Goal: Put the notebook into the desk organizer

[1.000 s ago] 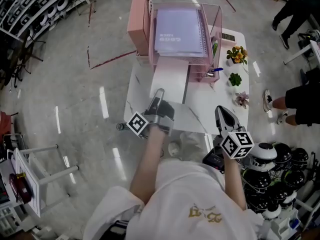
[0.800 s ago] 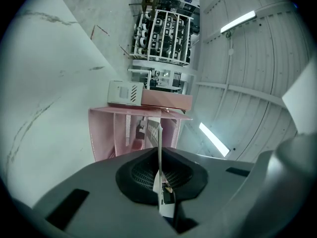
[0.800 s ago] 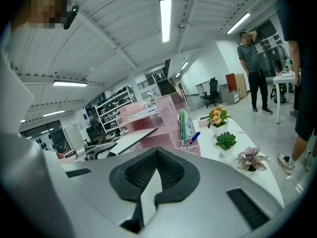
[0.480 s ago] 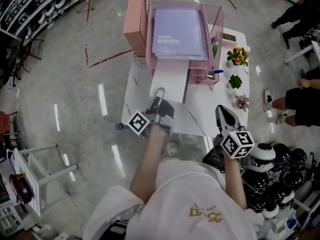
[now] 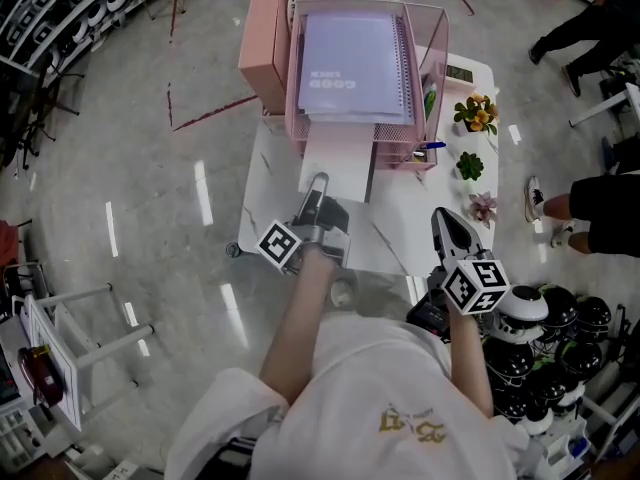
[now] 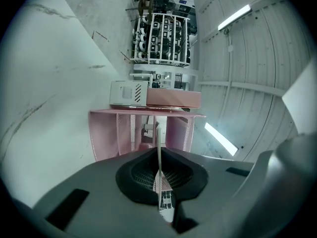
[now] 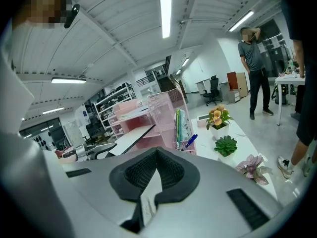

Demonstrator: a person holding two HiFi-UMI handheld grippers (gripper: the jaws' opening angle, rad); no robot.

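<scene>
Notebook (image 5: 352,63), purple and spiral-bound, lies flat on the top tier of the pink mesh organizer (image 5: 437,53), between its raised walls. The organizer stands at the far end of a white table (image 5: 405,223). A thin pale board (image 5: 345,158) sticks out of a lower tier toward the person; whether it is a second notebook or a folder cannot be told. The left gripper (image 5: 320,182) is turned on its side at the board's near left corner. Its jaws are pressed almost fully together, and in the left gripper view the board shows edge-on as a thin line running from between the pads into the organizer. The right gripper (image 5: 446,220) hovers over the near right edge of the table, well apart from the organizer, its jaws closed on nothing. A blue pen (image 5: 432,146) and three small potted plants (image 5: 470,159) sit just right of the organizer.
</scene>
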